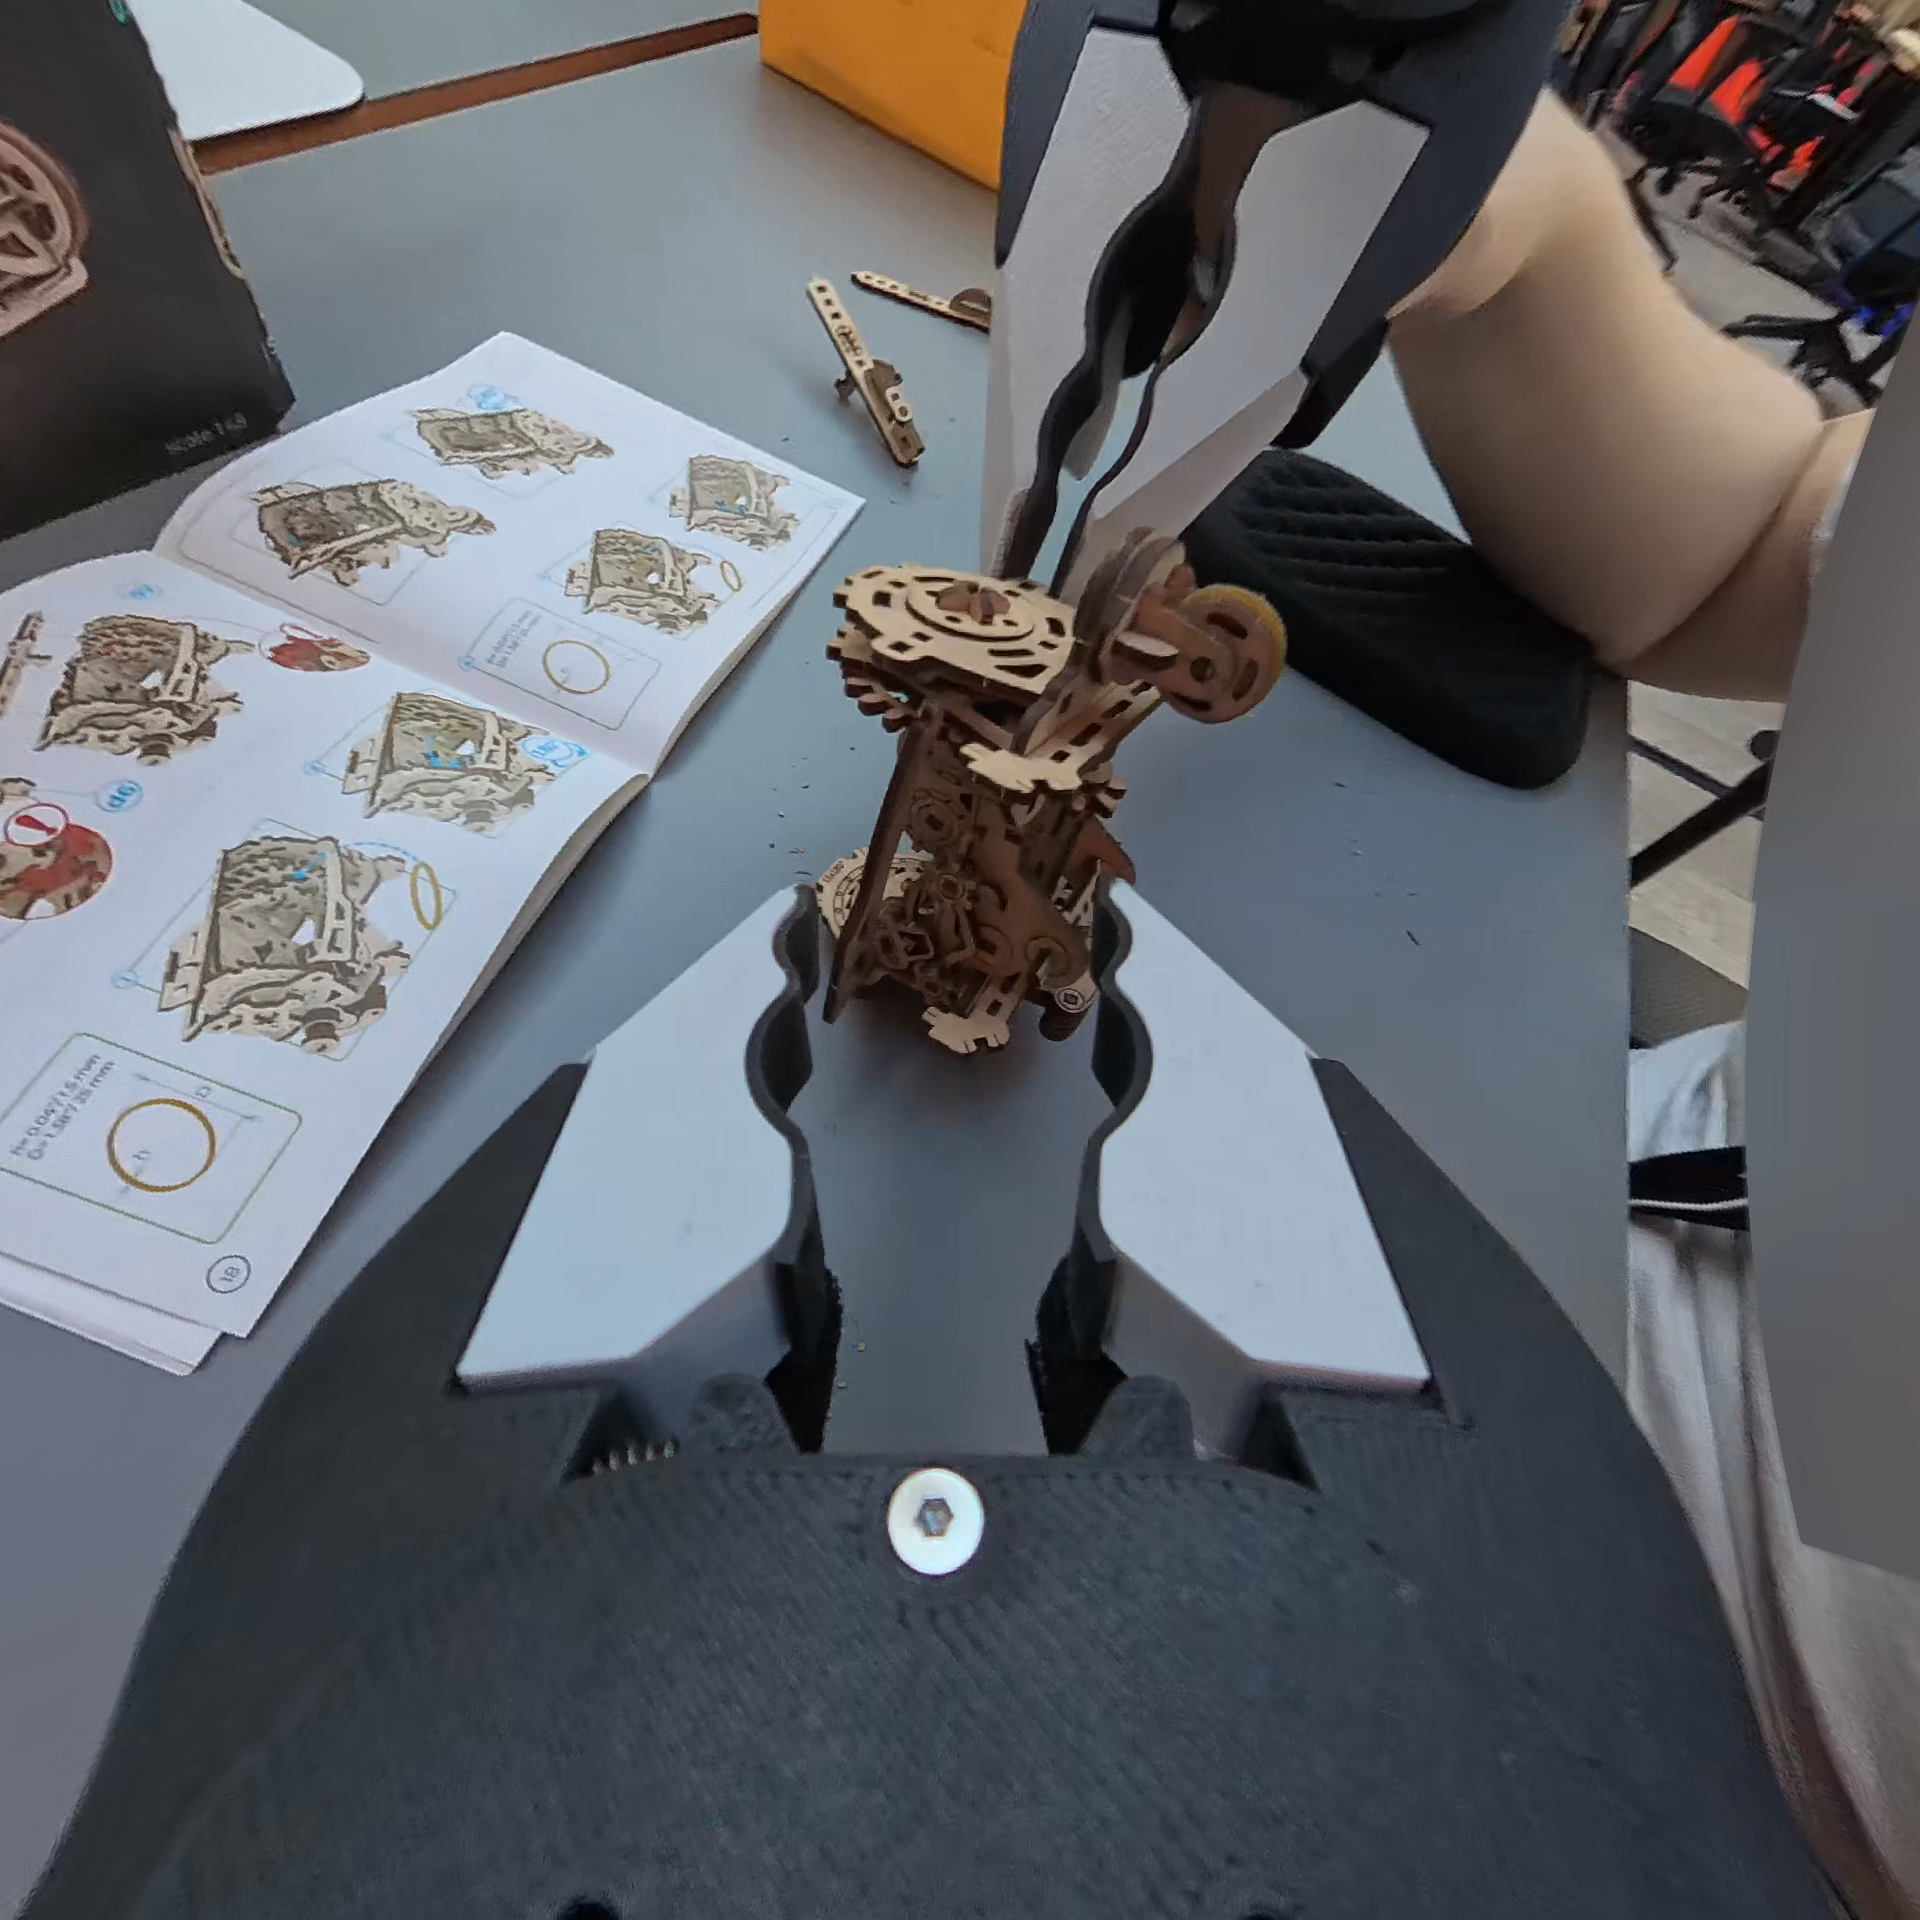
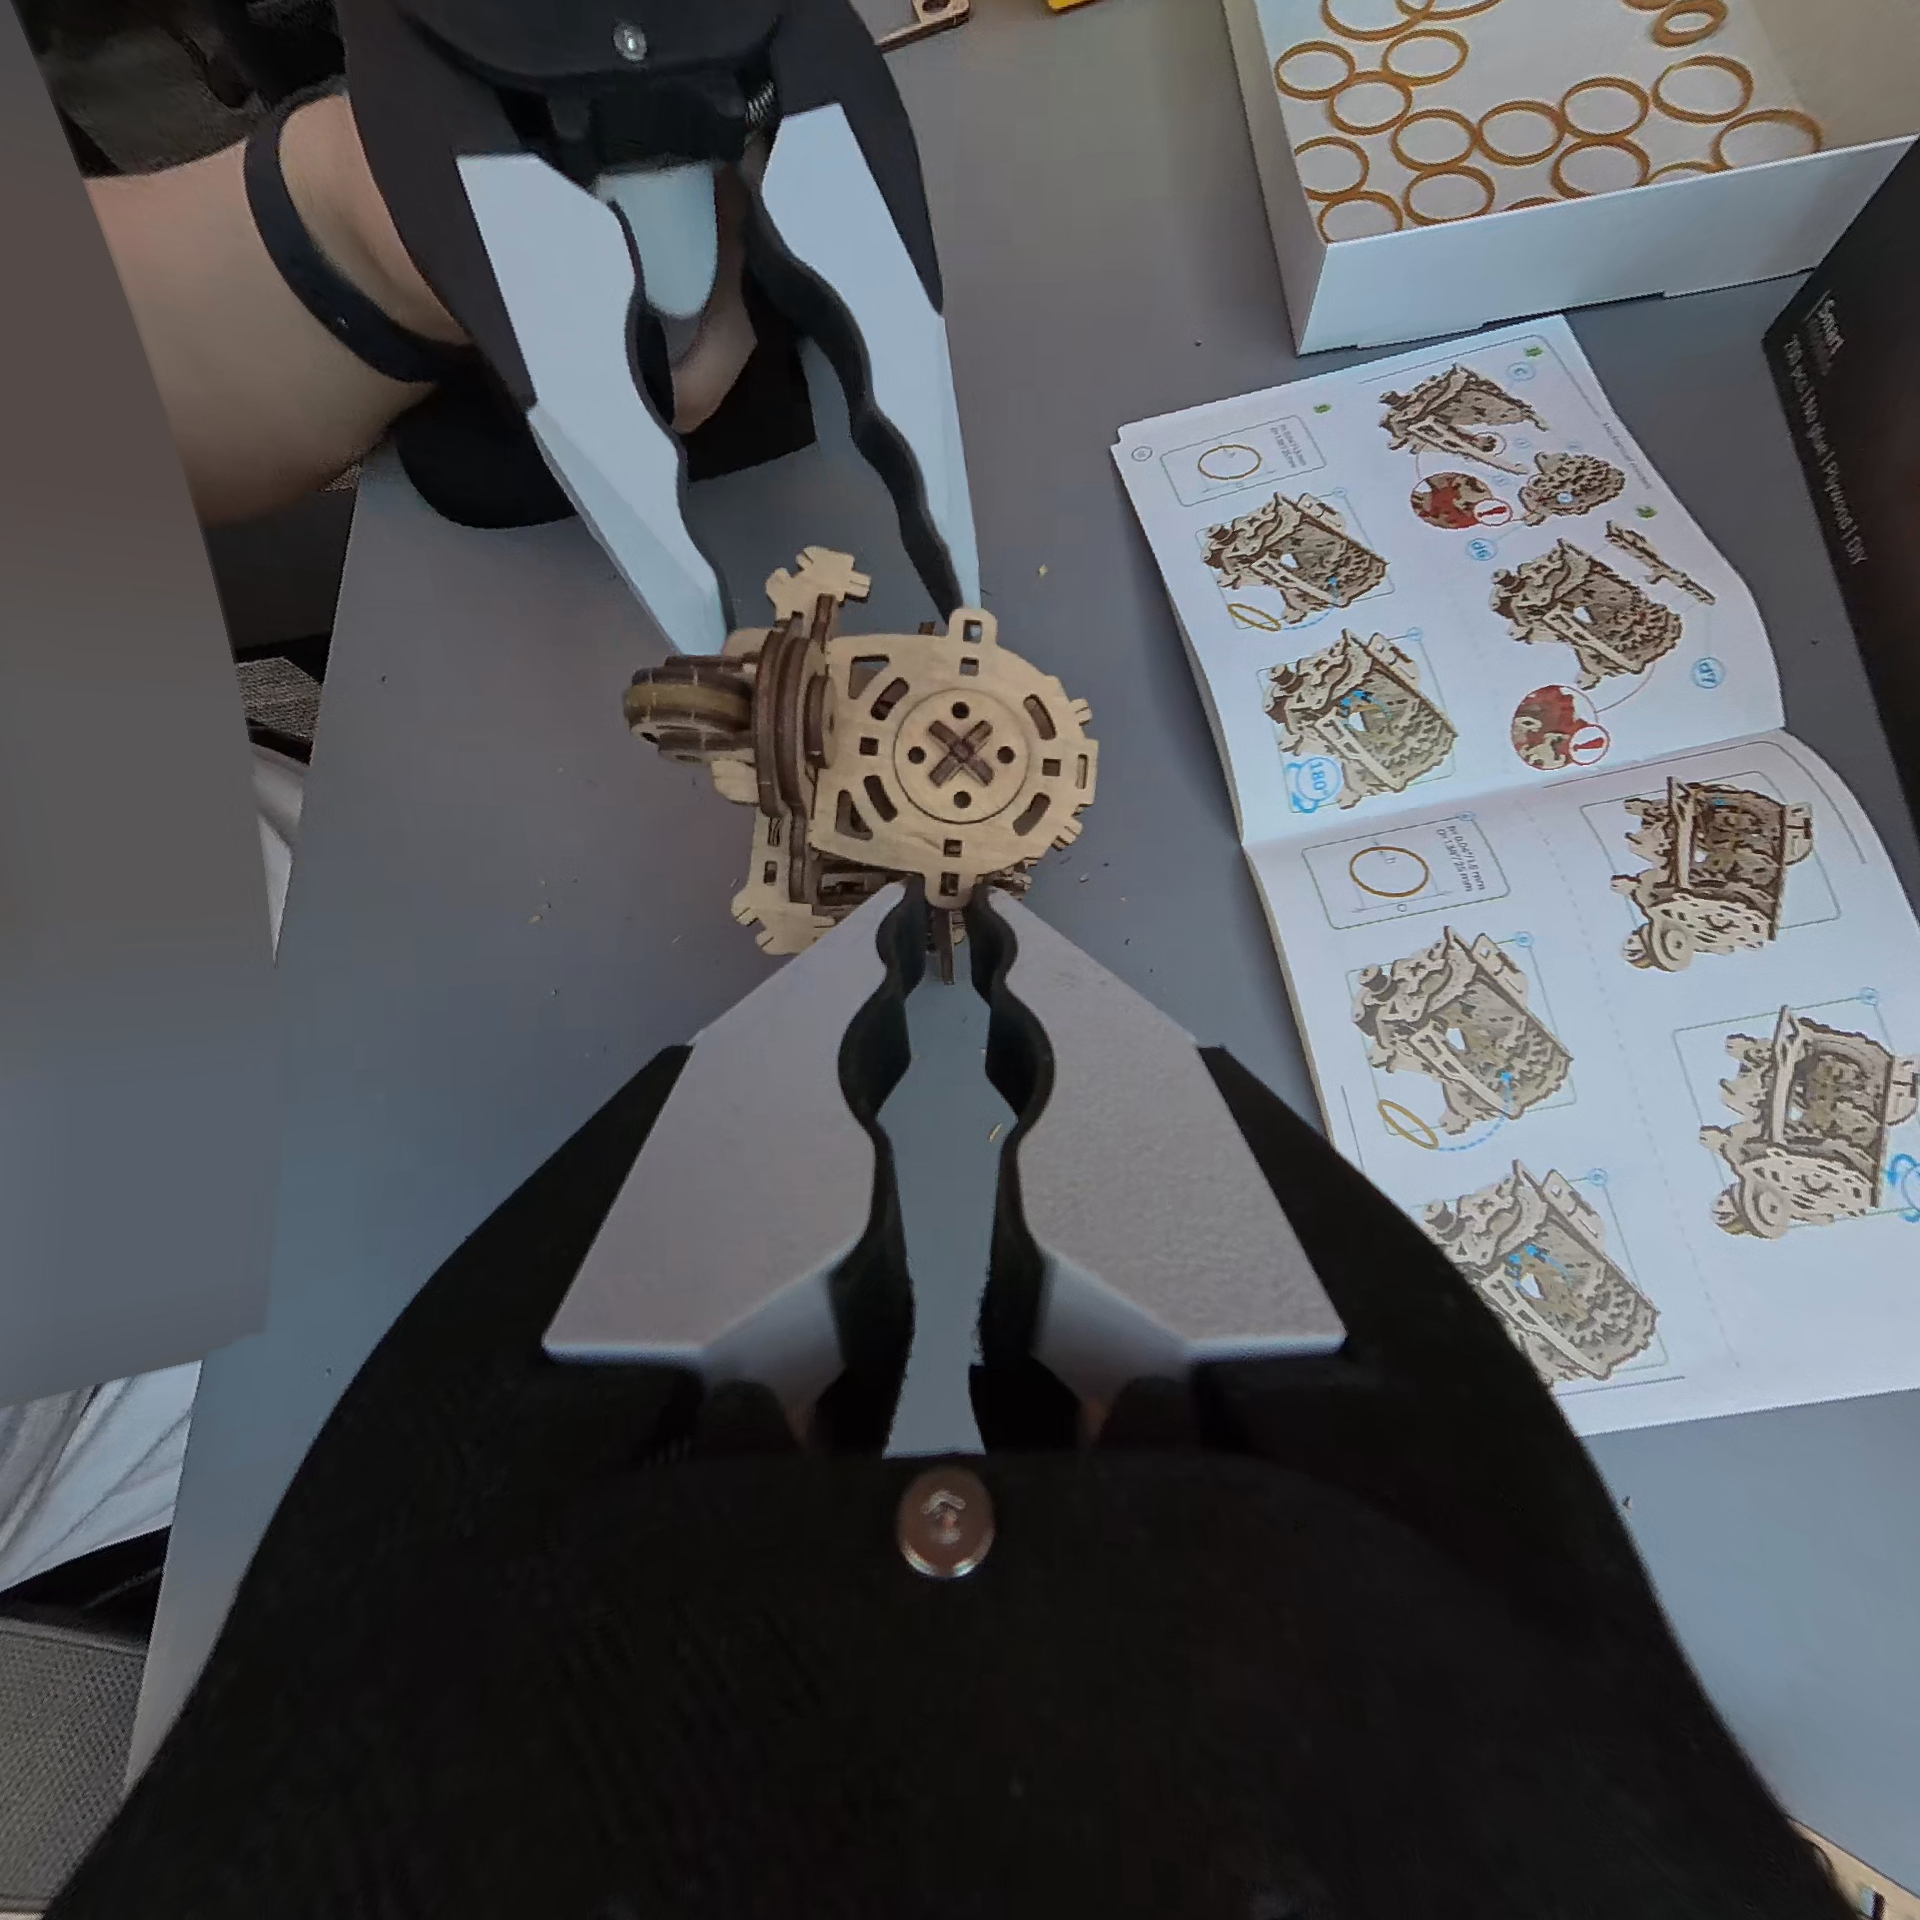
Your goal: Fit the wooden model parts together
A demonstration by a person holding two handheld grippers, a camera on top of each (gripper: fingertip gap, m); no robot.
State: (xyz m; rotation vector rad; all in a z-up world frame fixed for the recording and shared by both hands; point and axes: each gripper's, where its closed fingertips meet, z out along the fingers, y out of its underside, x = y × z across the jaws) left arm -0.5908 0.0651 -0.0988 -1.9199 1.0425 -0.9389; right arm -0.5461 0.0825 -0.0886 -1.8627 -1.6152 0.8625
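Note:
A partly built wooden model [image 1: 977, 810], a tall stack of gears and plates with a small wheel on a side arm, stands tilted on the grey table. From above in the right wrist view [image 2: 935, 758] its round top plate with a cross-shaped hub shows. My left gripper [image 1: 951, 945] has its pads against both sides of the model's lower end; it also shows in the right wrist view [image 2: 836, 613]. My right gripper [image 2: 940, 925] is nearly closed on a thin wooden edge under the top plate, and reaches down from above in the left wrist view [image 1: 1055, 545].
An open instruction booklet [image 1: 416, 727] [image 2: 1507, 831] lies beside the model. Two loose wooden strips [image 1: 868, 364] lie behind it. A white box [image 2: 1558, 281] holds several rubber bands. A black kit box [image 1: 104, 312] and a yellow box [image 1: 883, 83] stand at the back. A forearm [image 1: 1610, 468] rests on a black pad [image 1: 1382, 613]. Some 6 cm of space lies between my two pairs of fingers.

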